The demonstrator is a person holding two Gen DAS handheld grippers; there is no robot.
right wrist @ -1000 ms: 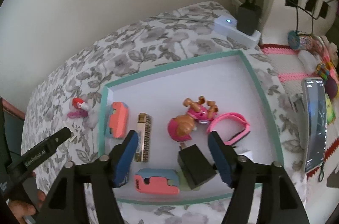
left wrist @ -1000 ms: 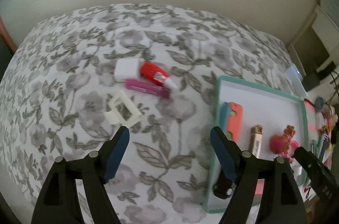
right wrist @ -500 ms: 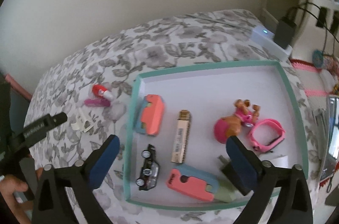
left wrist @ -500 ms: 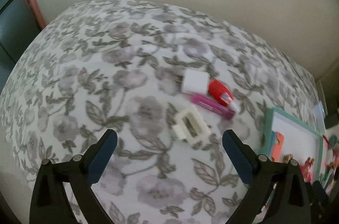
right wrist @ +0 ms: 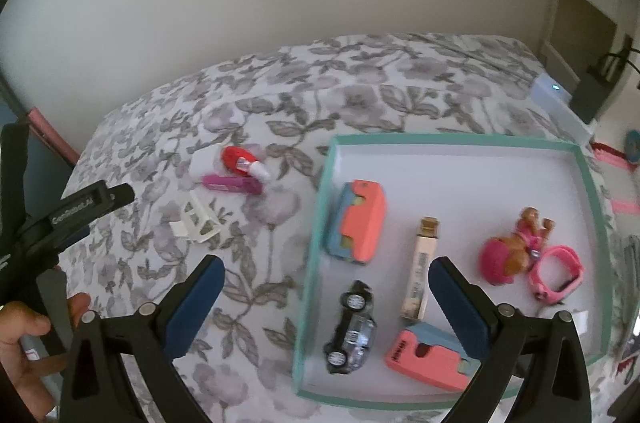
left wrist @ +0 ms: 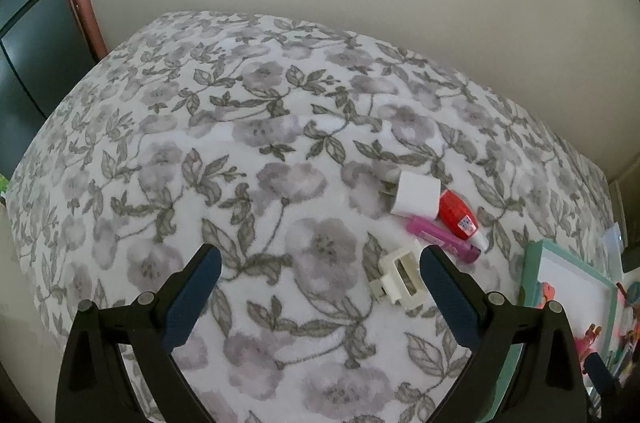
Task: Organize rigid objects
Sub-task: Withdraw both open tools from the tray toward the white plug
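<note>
Right wrist view, right gripper [right wrist: 324, 273] jaws wide apart and empty, black toy car [right wrist: 352, 327] near the teal tray's [right wrist: 316, 223] front-left corner, left gripper [left wrist: 320, 263] also spread empty, cream hair clip [left wrist: 398, 279] beyond it on the floral bedspread [left wrist: 260, 151].

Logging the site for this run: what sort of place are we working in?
Most likely a bedroom at home. The work surface is a soft floral bedspread against a plain wall, small toys sit in a teal-rimmed tray, and a charger is plugged in by the wall.
</note>
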